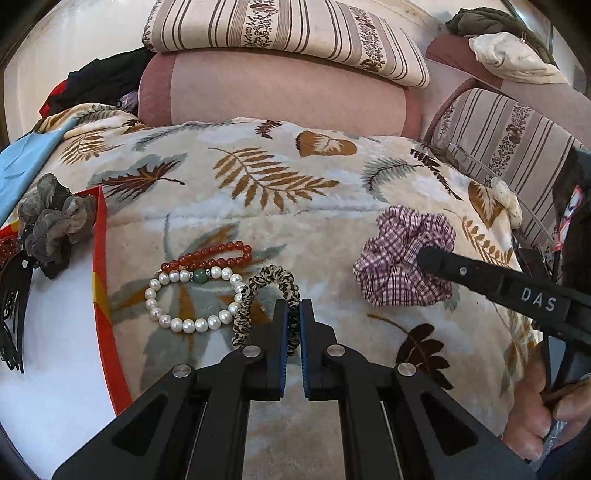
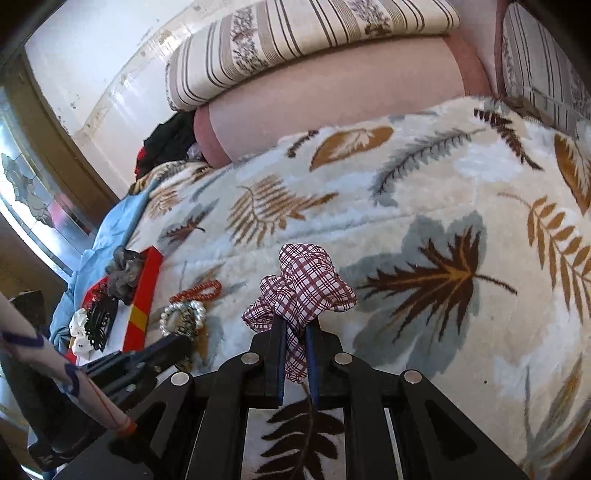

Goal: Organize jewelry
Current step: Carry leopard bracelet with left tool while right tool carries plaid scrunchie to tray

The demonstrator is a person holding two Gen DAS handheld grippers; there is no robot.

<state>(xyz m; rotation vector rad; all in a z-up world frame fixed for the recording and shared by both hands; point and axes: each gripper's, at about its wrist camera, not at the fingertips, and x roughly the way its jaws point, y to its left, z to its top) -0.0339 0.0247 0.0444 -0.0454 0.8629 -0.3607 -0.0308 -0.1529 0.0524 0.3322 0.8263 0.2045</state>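
Observation:
My left gripper (image 1: 294,310) is shut on a thin leopard-print scrunchie (image 1: 258,284) lying on the leaf-patterned blanket (image 1: 277,206). A pearl bracelet (image 1: 192,301) and a red bead bracelet (image 1: 210,256) lie just left of it. My right gripper (image 2: 295,328) is shut on a purple plaid scrunchie (image 2: 303,284), which also shows in the left wrist view (image 1: 399,258). A red-rimmed white tray (image 1: 101,295) at the left holds a grey scrunchie (image 1: 51,225) and a black hair comb (image 1: 11,317).
Striped cushions (image 1: 288,33) and a pink bolster (image 1: 277,92) lie behind the blanket. A cream scrunchie (image 1: 509,199) sits at the right edge by another striped cushion (image 1: 509,125). Blue cloth (image 1: 22,166) lies at the far left.

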